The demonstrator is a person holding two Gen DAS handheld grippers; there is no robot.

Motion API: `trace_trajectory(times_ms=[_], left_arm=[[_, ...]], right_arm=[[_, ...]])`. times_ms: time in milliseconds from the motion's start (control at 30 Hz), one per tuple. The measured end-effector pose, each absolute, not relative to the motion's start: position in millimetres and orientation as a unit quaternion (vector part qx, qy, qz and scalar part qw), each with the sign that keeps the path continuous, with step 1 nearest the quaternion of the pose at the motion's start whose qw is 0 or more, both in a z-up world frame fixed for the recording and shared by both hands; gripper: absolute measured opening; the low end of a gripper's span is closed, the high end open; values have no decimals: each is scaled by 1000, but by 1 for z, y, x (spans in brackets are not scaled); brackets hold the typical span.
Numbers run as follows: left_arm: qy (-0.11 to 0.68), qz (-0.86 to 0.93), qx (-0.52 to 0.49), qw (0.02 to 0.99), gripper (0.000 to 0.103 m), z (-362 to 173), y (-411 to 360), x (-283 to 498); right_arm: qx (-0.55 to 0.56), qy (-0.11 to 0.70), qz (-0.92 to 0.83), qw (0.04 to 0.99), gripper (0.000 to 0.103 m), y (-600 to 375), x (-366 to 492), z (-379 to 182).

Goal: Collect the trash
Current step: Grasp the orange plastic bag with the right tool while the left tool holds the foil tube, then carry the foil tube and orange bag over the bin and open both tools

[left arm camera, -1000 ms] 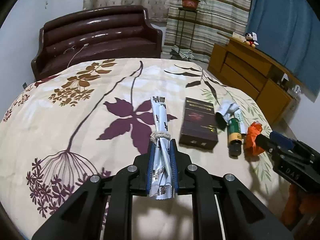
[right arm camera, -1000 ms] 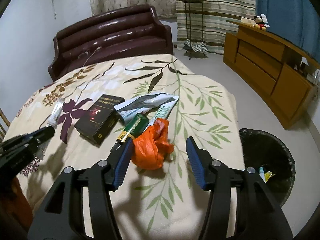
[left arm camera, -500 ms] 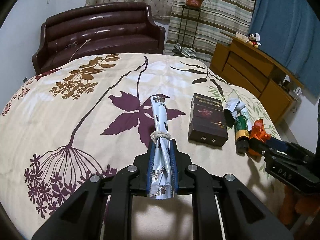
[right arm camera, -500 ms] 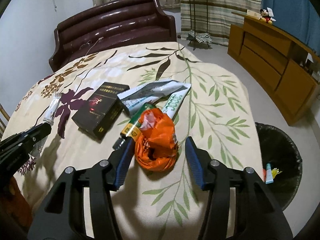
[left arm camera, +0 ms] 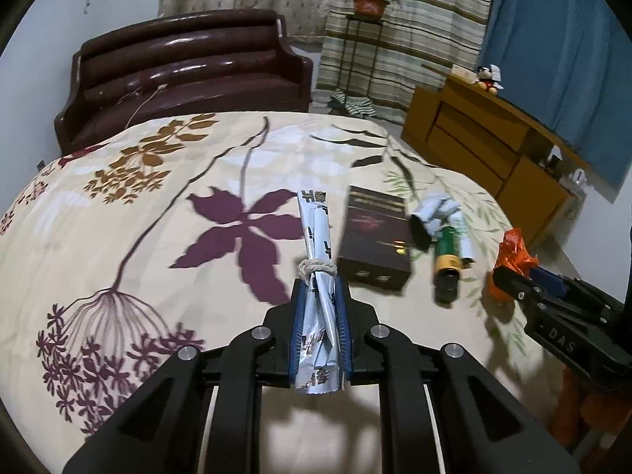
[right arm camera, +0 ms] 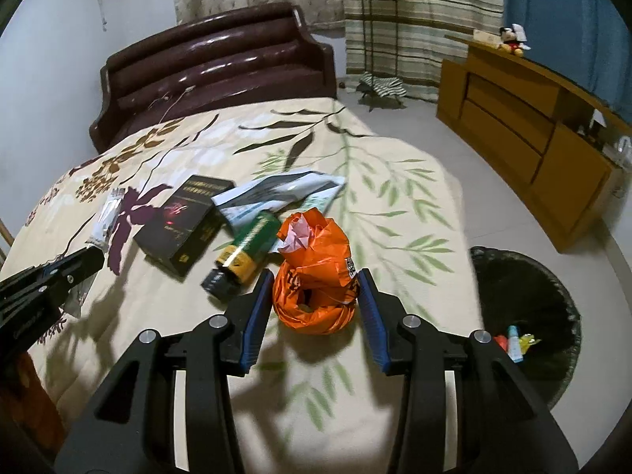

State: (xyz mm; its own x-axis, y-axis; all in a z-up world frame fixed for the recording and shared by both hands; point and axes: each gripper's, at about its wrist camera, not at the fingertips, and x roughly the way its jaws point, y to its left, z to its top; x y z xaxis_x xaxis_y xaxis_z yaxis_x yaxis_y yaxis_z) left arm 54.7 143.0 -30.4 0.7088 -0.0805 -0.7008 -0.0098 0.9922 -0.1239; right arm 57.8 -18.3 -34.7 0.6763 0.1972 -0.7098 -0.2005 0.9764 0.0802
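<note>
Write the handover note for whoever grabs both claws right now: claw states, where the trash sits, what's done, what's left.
Left claw: shut on the tied wrapper bundle, not yet binned.
Right claw: pads against the orange bag on the bed.
On the bed: dark box, green bottle, flat packet.
Bin on the floor to the right, some trash already inside.
Left: bin the bundle and bag, then the rest.

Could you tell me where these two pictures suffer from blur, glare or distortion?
Left wrist view: the dark box and green bottle are motion-smeared, while the wrapper bundle stays sharp. Right wrist view: sharper, with glare on the glossy headboard and hard shadows under the claw. Both: fisheye bending and dark corners.
</note>
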Motion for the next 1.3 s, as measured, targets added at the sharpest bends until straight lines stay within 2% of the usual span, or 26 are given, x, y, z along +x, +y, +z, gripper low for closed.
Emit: trace_trajectory(times_ms=[833,1300], left_arm=[[370,-161,8,915,16,-30,-36,66],[375,-190,45,906,16,-37,-101,78]], right_arm=[[38,367,-26,929,42,-171,32,-34],[59,364,-54,928,42,-217,30,-43]])
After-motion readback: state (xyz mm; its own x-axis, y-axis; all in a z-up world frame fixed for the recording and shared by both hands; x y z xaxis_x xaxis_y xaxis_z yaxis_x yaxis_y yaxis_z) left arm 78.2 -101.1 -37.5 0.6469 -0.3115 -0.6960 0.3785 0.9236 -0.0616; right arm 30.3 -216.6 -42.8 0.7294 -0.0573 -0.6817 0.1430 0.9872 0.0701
